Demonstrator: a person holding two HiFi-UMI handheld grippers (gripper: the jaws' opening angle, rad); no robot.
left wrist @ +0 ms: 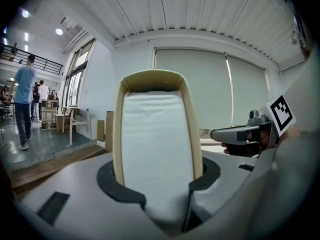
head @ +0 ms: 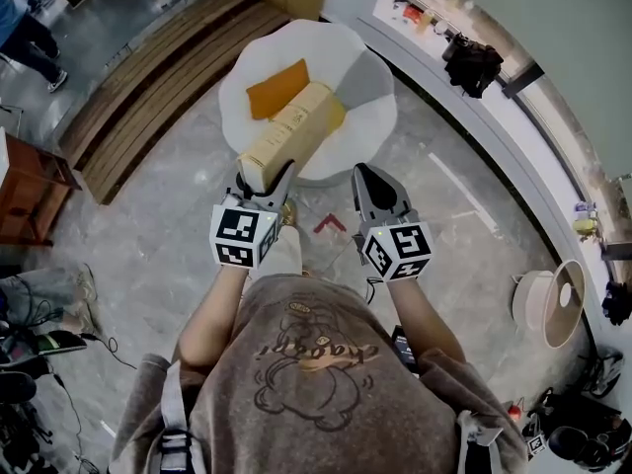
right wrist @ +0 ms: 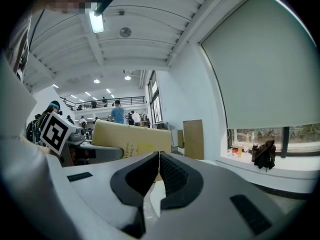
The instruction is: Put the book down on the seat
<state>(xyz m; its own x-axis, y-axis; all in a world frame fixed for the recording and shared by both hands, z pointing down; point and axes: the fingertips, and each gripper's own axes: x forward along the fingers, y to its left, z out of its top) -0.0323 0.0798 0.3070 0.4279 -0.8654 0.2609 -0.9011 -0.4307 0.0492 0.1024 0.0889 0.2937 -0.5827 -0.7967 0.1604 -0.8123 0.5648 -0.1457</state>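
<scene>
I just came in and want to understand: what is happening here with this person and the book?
A person holds a thick book in the left gripper, whose jaws are clamped on one end of it. The book points toward a white chair with an orange cushion on its seat, and it does not seem to be set down yet. The right gripper is beside the left one, closed and empty.

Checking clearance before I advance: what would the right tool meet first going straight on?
Likely the right rim of the white round seat; the shut, empty right tool points toward it, clear of the thick tan book. Height is unclear.
</scene>
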